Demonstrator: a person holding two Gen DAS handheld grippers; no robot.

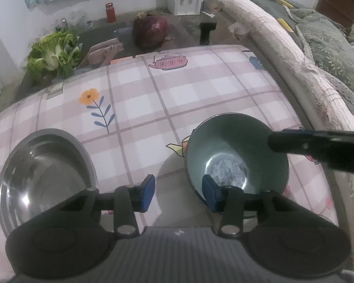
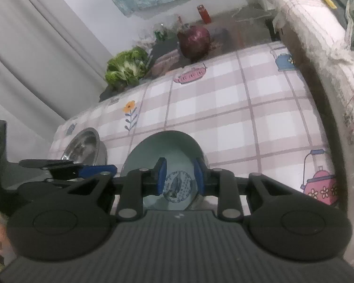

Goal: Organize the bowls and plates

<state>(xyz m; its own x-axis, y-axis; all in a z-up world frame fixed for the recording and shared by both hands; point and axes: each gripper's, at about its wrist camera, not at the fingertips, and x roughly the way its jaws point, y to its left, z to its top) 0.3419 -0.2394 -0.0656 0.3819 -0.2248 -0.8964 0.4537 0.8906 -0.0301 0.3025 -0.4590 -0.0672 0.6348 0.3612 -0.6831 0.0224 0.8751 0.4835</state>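
Note:
A green ceramic bowl (image 1: 236,146) with a blue-patterned bottom sits on the checked tablecloth (image 1: 188,89) at the right. A steel bowl (image 1: 42,174) sits at the left. My left gripper (image 1: 178,192) is open between the two bowls, its right fingertip at the green bowl's near rim. My right gripper (image 2: 180,176) is open with both fingers over the green bowl (image 2: 162,148), straddling its near side. Its finger shows in the left wrist view (image 1: 318,146) over the bowl's right rim. The steel bowl (image 2: 85,148) is left of it.
A red cabbage (image 1: 151,33), leafy greens (image 1: 52,56) and a red jar (image 1: 111,11) lie beyond the table's far edge. A padded sofa arm (image 1: 283,54) runs along the table's right side.

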